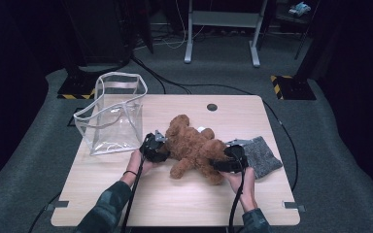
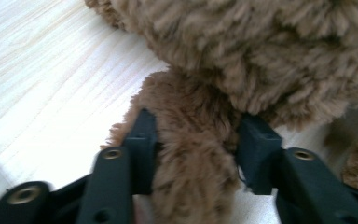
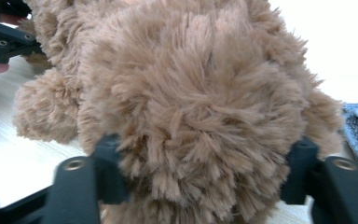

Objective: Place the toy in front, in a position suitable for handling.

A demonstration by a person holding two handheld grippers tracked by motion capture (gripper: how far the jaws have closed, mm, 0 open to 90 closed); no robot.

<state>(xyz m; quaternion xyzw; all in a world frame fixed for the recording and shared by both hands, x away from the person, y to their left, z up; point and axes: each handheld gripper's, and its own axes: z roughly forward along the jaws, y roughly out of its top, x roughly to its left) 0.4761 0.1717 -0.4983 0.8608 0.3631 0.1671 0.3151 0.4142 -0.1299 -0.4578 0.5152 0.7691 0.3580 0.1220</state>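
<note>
A brown plush teddy bear [image 1: 194,148] lies in the middle of the light wooden table [image 1: 175,204]. At the bear's left side, my left gripper [image 1: 161,147] has its jaws pressed on both sides of a furry limb [image 2: 191,163]; the bear's body [image 2: 261,56] bulges above them. My right gripper [image 1: 225,164] is at the bear's right end, with both black jaws sunk into a thick round mass of fur [image 3: 191,93]. The fur hides the pads of both grippers.
A clear plastic bag with white trim [image 1: 111,114] stands open at the table's back left. A grey knitted cloth [image 1: 264,155] lies just right of the right gripper. A round cable hole [image 1: 212,107] sits near the far edge. The left gripper [image 3: 2,39] shows far off.
</note>
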